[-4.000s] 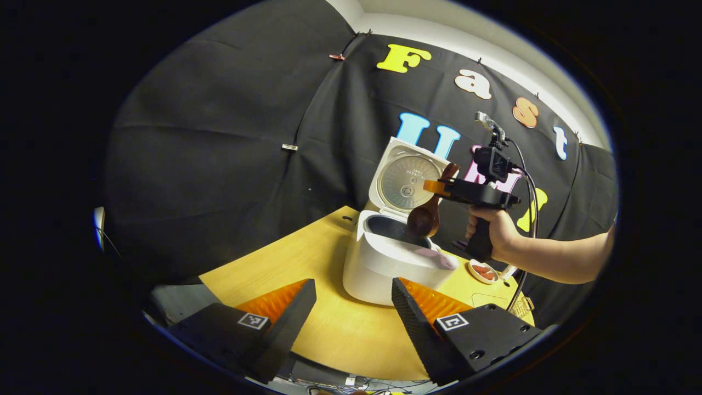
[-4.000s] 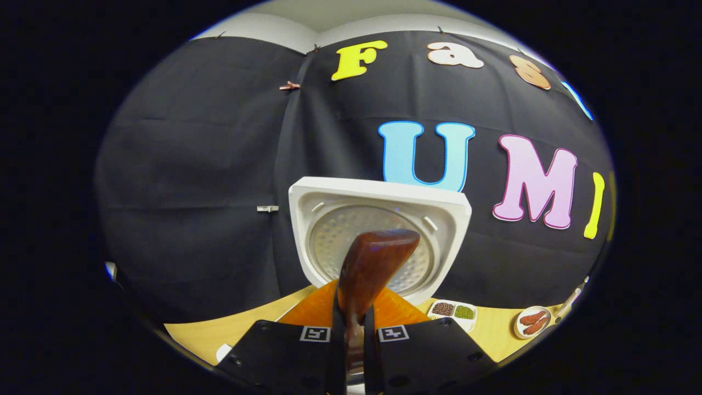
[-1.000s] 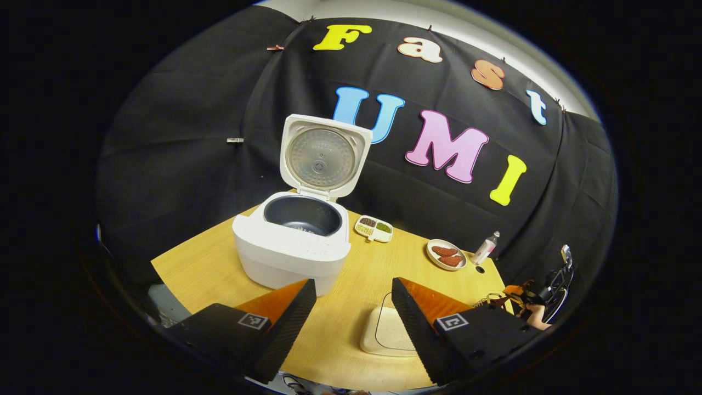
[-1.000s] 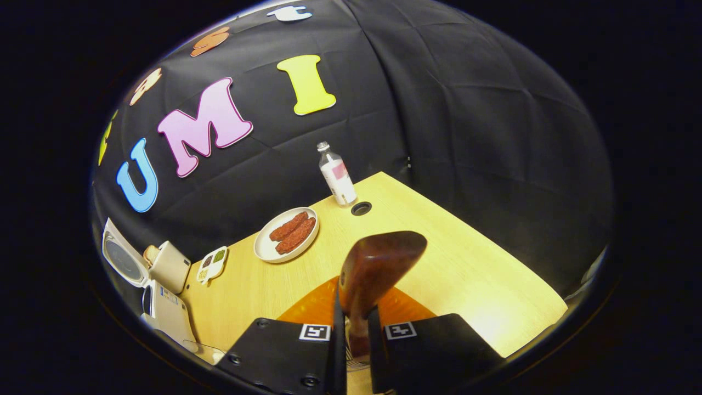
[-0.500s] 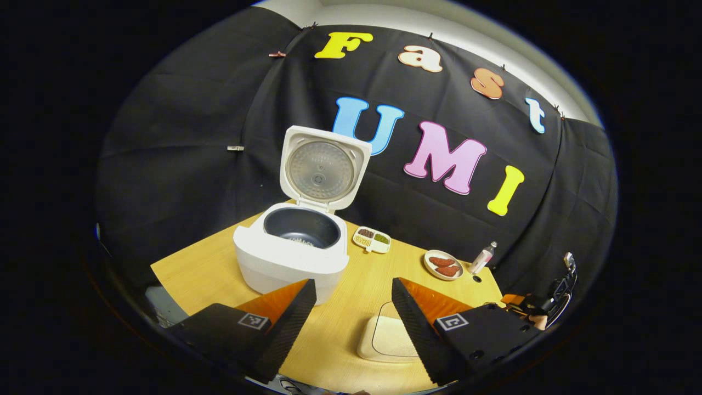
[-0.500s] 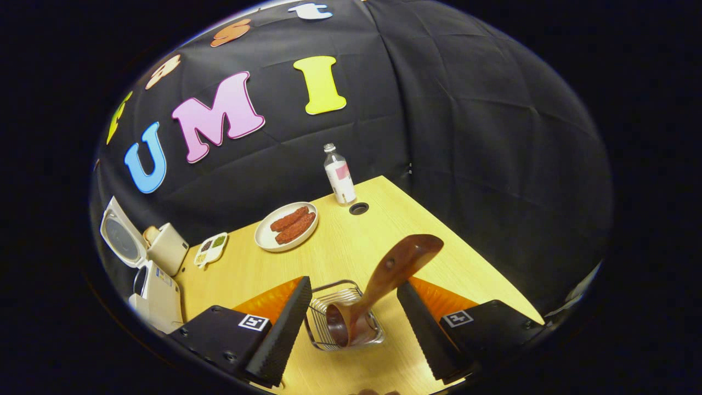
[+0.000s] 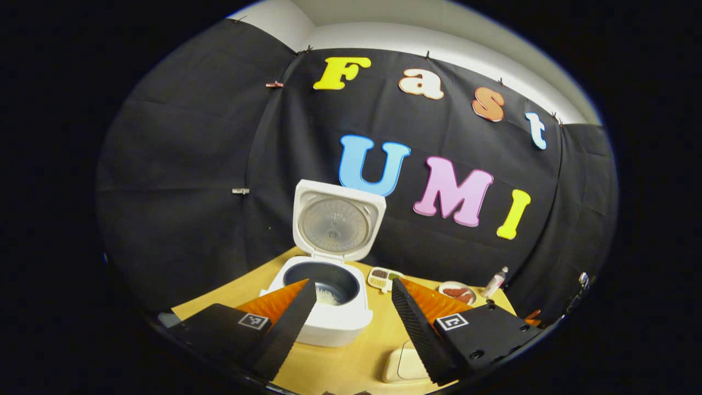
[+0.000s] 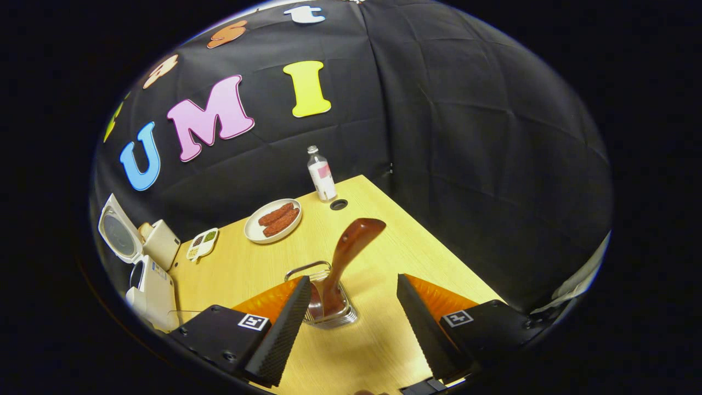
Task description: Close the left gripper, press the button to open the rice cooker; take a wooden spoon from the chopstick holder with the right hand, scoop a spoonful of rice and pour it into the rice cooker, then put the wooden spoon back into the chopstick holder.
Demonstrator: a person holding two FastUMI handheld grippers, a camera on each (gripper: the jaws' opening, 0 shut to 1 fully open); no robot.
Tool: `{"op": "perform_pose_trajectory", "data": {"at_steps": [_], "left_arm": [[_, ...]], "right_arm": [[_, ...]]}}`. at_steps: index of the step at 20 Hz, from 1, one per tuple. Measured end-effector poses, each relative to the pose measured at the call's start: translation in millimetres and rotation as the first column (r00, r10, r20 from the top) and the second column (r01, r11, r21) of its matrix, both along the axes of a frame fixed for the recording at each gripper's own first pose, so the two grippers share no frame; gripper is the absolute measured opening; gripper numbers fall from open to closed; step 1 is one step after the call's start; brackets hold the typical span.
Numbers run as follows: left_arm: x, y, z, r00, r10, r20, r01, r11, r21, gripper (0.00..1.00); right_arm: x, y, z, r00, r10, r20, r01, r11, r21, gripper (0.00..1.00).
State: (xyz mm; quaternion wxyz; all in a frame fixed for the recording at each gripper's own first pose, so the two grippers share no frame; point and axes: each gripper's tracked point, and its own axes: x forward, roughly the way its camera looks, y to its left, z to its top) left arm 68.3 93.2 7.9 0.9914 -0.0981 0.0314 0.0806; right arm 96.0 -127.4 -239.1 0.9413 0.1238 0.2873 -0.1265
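Your left gripper (image 7: pixel 351 323) is spread wide, the open rice cooker (image 7: pixel 323 307) just ahead between its fingers. Your right gripper (image 8: pixel 348 323) gapes empty; the wooden spoon (image 8: pixel 343 263) stands in the chopstick holder (image 8: pixel 323 307) between its fingers.

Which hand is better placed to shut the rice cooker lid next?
Left, probably. The left gripper faces the open rice cooker head-on; the right gripper sits by the wooden spoon in the chopstick holder, far from it.
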Motion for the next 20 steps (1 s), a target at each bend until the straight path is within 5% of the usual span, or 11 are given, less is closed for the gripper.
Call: {"op": "perform_pose_trajectory", "data": {"at_steps": [6,13,17,20], "left_arm": [[47.0,31.8,87.6,0.989,0.0,0.145,-0.001,1.0,0.006,0.95],[123.0,76.3,164.8,0.978,0.035,0.203,-0.072,0.982,0.176,0.94],[183.5,99.6,168.6,0.986,0.067,0.15,-0.111,0.946,0.305,0.93],[231.8,100.0,155.6,0.994,0.027,0.108,-0.059,0.949,0.309,0.93]], "right_arm": [[-45.5,1.3,5.5,1.0,-0.017,-0.009,0.016,0.999,-0.041,0.99],[-83.6,16.3,2.2,0.999,-0.009,-0.048,0.005,0.997,-0.078,0.99],[-91.9,40.2,3.2,0.998,0.018,-0.057,-0.021,0.998,-0.058,0.99],[-92.8,57.1,0.4,0.998,0.038,-0.059,-0.042,0.997,-0.066,0.99]]}}
